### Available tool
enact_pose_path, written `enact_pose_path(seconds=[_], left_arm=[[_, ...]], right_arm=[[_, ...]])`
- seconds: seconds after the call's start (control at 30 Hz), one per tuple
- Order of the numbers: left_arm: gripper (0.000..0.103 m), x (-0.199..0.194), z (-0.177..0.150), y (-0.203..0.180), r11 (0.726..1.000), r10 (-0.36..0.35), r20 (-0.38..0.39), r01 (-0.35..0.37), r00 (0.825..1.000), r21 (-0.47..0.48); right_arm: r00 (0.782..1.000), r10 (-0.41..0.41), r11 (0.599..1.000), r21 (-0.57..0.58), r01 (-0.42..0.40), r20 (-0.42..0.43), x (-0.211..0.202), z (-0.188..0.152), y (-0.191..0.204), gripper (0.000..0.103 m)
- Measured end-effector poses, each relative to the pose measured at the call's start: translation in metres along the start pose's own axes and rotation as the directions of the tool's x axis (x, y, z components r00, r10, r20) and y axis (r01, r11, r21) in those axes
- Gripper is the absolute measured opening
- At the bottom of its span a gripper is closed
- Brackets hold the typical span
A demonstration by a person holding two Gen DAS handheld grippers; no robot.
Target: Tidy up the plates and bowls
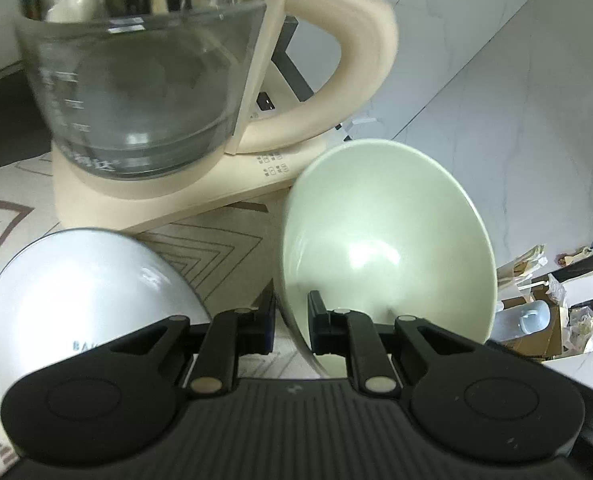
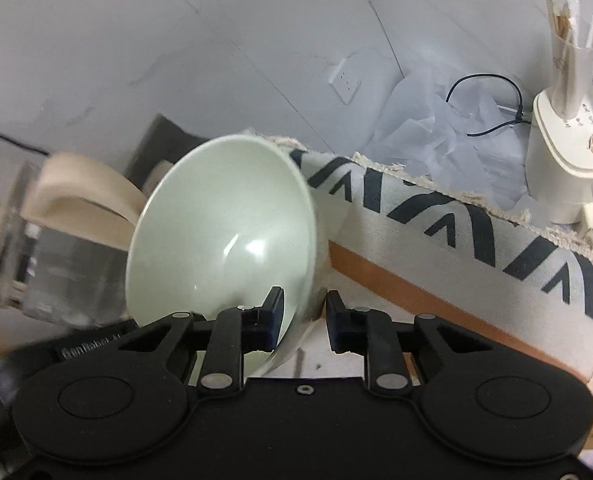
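Observation:
In the left wrist view a pale green bowl (image 1: 384,240) stands right of centre on a patterned cloth (image 1: 216,248). My left gripper (image 1: 292,320) is shut on its near rim, one finger inside the bowl and one outside. A white bowl (image 1: 76,288) sits close by at the lower left. In the right wrist view a pale green bowl (image 2: 224,232) of the same look fills the centre. My right gripper (image 2: 305,316) straddles its rim. A thin gap shows at the outer finger (image 2: 334,320), so it reads as open. Whether both views show one bowl I cannot tell.
A glass kettle (image 1: 136,80) with a cream handle and base stands just behind the bowls, and its blurred shape (image 2: 56,264) shows left of the bowl. A cream appliance (image 2: 560,160) and a black cable sit at the far right. Cardboard clutter (image 1: 536,312) lies beyond the table edge.

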State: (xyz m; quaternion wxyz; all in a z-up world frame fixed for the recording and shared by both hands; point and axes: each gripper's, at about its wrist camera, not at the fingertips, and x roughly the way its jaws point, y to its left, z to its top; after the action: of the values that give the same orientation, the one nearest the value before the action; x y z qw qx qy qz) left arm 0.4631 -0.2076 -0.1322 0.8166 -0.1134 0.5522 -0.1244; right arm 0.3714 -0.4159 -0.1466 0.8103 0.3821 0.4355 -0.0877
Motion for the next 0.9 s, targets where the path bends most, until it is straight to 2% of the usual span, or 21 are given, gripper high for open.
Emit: enact_pose_path(seconds=[0.3, 0.9], left_arm=[[0.014, -0.047, -0.016, -0.003, 0.998, 0.028, 0.079, -0.023, 0.997, -0.063], [0.015, -0.120, -0.096, 0.000, 0.977, 0.079, 0.150, -0.047, 0.986, -0.210]], right_arm=[[0.999, 0.031, 0.994, -0.105, -0.027, 0.031, -0.035, -0.002, 0.025, 0.022], [0.997, 0.052, 0.970, -0.236, -0.063, -0.054, -0.095, -0.041, 0.028, 0.020]])
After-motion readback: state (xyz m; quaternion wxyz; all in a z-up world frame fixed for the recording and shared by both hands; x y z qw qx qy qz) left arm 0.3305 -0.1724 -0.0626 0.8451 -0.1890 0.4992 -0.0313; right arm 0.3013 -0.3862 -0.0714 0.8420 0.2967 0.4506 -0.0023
